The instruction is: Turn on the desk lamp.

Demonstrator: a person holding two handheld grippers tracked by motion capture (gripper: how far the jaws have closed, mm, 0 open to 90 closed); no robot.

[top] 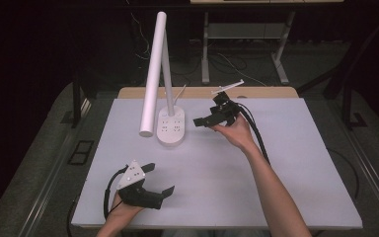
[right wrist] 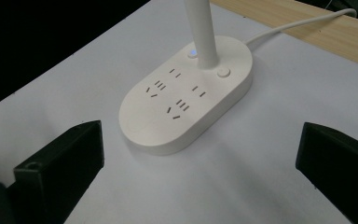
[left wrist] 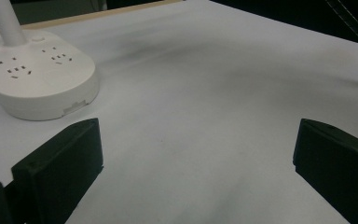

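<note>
Right tongs (top: pixel 203 121) spread, empty, just right of lamp base (top: pixel 171 127), nearer than left tongs (top: pixel 159 179), also spread, low on worktop (top: pixel 286 163).

Left tongs (top: pixel 158 178): jaws wide apart, nothing between them; bare desk (top: pixel 296 168) ahead and to their right.
Ahead-left of left tongs: lamp base (left wrist: pixel 39 74), well apart from the jaws.
Right tongs (top: pixel 201 121): jaws wide apart, nothing between them, just beside the lamp base, which lies straight ahead in the right gripper view.
Above the base: upright lamp stem (right wrist: pixel 200 32) and the long tilted lamp head (top: pixel 153 74) bar a pass from overhead.
Behind base: white cord (right wrist: pixel 298 23) lies across the desk edge.
</note>
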